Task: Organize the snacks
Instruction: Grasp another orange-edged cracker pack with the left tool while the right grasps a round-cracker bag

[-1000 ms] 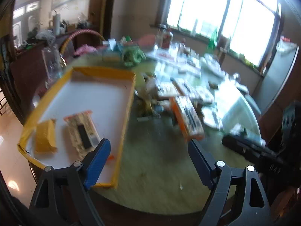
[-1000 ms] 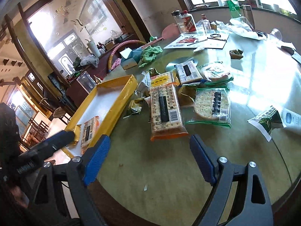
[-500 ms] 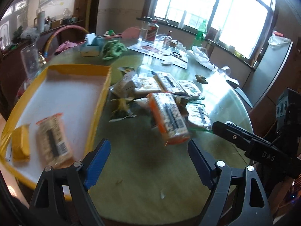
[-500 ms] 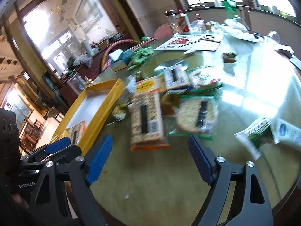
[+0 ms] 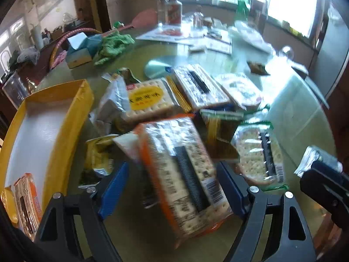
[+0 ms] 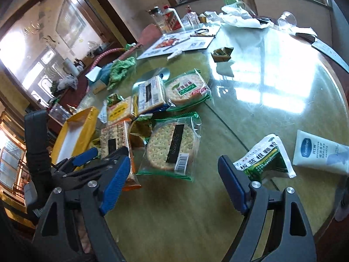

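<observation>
Left claw (image 5: 172,187), jaws wide and just narrowing, straddles the orange cracker pack (image 5: 185,179); right claw (image 6: 174,183) gapes empty over the desk (image 6: 174,214).

Snack count on the round table

Two round-cracker packs (image 6: 172,150) lay on the glass; two wrapped snacks (image 5: 26,198) sat in one yellow tray (image 5: 72,131); two glass bottles (image 6: 172,20) stood behind.

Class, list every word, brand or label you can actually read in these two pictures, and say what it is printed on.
"Vaseline": white tube at the table's right edge.
"板蓝根颗粒": green and white sachet beside the tube.
Yellow-label cracker pack: characters too blurred to read.
Orange cracker pack, barcodes, other packs: print too small or blurred.
</observation>
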Motion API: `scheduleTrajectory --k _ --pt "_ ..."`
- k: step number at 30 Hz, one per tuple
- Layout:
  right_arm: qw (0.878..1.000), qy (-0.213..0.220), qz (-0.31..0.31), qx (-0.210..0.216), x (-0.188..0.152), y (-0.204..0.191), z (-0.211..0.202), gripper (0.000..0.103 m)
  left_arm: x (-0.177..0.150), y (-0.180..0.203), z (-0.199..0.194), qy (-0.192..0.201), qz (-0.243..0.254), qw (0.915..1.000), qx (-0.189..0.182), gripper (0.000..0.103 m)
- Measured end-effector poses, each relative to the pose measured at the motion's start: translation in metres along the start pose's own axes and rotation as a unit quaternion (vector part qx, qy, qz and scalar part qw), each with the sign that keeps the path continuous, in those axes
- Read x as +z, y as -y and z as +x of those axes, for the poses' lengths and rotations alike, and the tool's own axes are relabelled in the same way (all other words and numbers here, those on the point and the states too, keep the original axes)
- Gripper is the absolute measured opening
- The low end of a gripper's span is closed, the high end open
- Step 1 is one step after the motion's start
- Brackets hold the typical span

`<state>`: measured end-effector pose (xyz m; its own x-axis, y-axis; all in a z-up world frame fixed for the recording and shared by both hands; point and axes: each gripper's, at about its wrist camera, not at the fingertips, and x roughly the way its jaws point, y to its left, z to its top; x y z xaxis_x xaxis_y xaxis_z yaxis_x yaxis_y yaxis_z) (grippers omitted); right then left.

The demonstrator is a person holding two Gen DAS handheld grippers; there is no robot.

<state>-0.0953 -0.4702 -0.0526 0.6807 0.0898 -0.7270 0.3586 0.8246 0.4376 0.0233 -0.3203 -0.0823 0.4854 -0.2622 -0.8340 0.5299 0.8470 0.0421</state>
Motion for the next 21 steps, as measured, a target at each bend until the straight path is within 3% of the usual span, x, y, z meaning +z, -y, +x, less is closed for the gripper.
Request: scheduleTrajectory --k 3,4,10,13,18,21 --pt "1.0 -0.002 -0.01 -0.013 0.004 -0.007 0.009 0.083 -0.008 -0.001 -0.003 0.014 0.011 0.9998 0.005 0.067" --pt "1.0 -0.003 -0.022 -0.021 0.006 -0.013 0.014 0.083 -0.013 -0.003 -0.007 0.016 0.018 0.9997 0.008 0.055" --pt "0.995 -0.017 -0.068 -0.069 0.014 -0.031 0.04 0.083 -0.037 -0.022 -0.026 0.012 0.01 0.9991 -0.04 0.051" --pt "0.994 -0.025 -0.077 -0.079 0.015 -0.035 0.052 0.083 -0.058 -0.035 -0.042 0.032 -0.001 0.9967 -0.075 0.051" --pt "0.988 -0.03 -0.101 -0.118 0.007 -0.043 0.065 0.083 -0.084 -0.067 -0.054 0.03 -0.068 0.9863 -0.147 0.051" --pt "0.985 -0.03 -0.107 -0.133 0.003 -0.045 0.069 0.083 -0.093 -0.073 -0.059 0.032 -0.082 0.9835 -0.159 0.051"
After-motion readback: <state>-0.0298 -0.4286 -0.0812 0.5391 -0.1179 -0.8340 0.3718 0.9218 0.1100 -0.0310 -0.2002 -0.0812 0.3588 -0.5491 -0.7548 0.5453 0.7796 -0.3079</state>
